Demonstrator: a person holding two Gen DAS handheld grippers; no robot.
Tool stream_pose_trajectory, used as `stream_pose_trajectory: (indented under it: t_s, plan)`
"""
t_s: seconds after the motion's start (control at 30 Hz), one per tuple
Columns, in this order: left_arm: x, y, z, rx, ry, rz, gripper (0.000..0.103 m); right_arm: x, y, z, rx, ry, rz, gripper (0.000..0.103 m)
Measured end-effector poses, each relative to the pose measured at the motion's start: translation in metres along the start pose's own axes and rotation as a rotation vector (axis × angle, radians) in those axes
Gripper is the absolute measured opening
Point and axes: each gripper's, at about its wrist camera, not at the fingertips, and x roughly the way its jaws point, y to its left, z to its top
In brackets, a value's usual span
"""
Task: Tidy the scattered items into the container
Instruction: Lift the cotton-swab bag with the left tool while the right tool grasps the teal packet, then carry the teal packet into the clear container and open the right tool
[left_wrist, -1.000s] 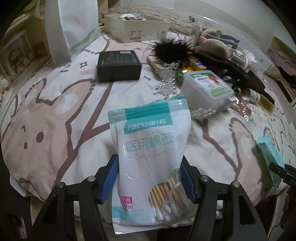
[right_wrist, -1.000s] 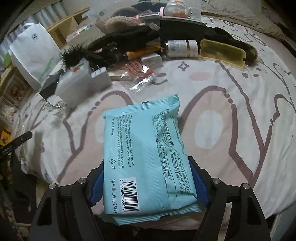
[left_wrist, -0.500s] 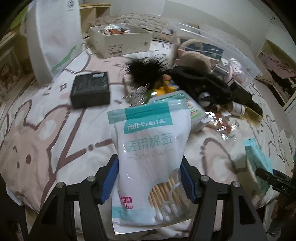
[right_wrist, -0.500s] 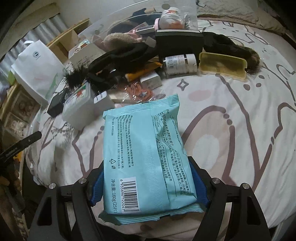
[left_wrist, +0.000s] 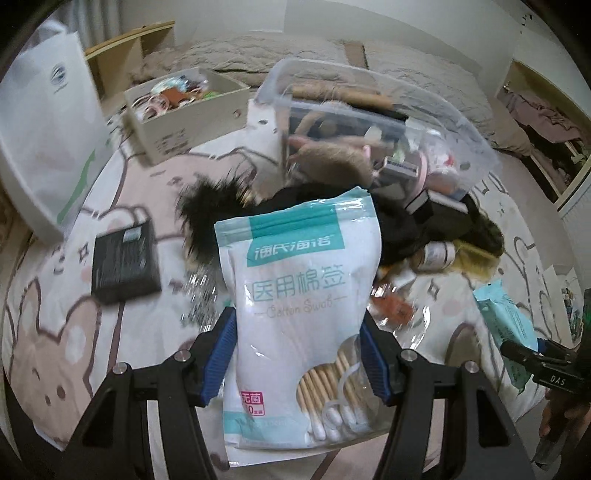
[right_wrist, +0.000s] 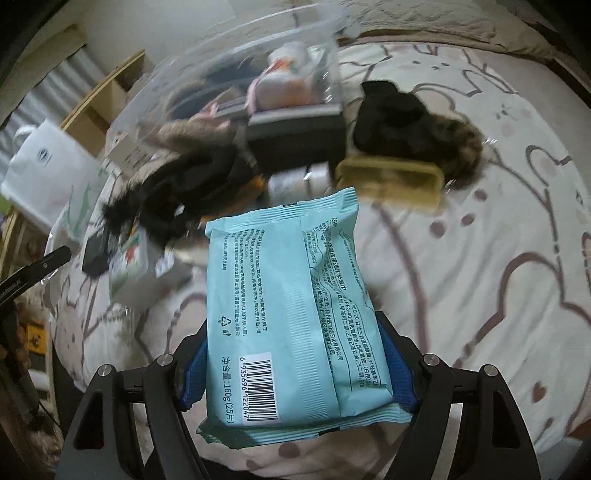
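Observation:
My left gripper (left_wrist: 299, 354) is shut on a white and teal bag of cotton swabs (left_wrist: 299, 295), held upright above the bed. My right gripper (right_wrist: 295, 365) is shut on a light blue pack of wet wipes (right_wrist: 288, 310), barcode side up. The clear plastic container (left_wrist: 373, 122) lies tipped on the bed beyond both, with a furry brown item, boxes and jars spilling from it; in the right wrist view the container (right_wrist: 236, 66) is at top centre. The wipes pack (left_wrist: 506, 325) and right gripper also show at the right edge of the left wrist view.
Scattered on the patterned bedspread: a black box (left_wrist: 123, 260), a black fur pompom (left_wrist: 207, 218), a white bottle (left_wrist: 437, 253), a yellow case (right_wrist: 391, 181), dark fur pieces (right_wrist: 406, 125). A cardboard box of trinkets (left_wrist: 184, 107) and a white paper bag (left_wrist: 44, 129) stand at the left.
Both grippers have risen and moved toward the clear container, each still holding its pack. The container and the pile around it now look larger and nearer.

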Motion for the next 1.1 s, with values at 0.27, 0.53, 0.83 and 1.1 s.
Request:
stream_pose_trajectory:
  t_s: [0.27,0.53,0.83,1.1]
  plan:
    - [0.005,-0.018,0.070,0.026,0.007,-0.021,0.063,-0.030,-0.015,0.056,0.087,-0.050,-0.037,0.079]
    - [0.008,-0.022,0.137,0.029,-0.016,-0.054,0.063,-0.046,-0.017,0.113,0.121,-0.084,-0.060,0.079]
    - [0.018,-0.026,0.186,0.012,-0.032,-0.089,0.063,-0.048,-0.005,0.175,0.086,-0.124,-0.047,0.079]
    - [0.029,-0.032,0.208,0.008,-0.039,-0.121,0.063,-0.027,0.012,0.239,0.025,-0.147,-0.004,0.079]
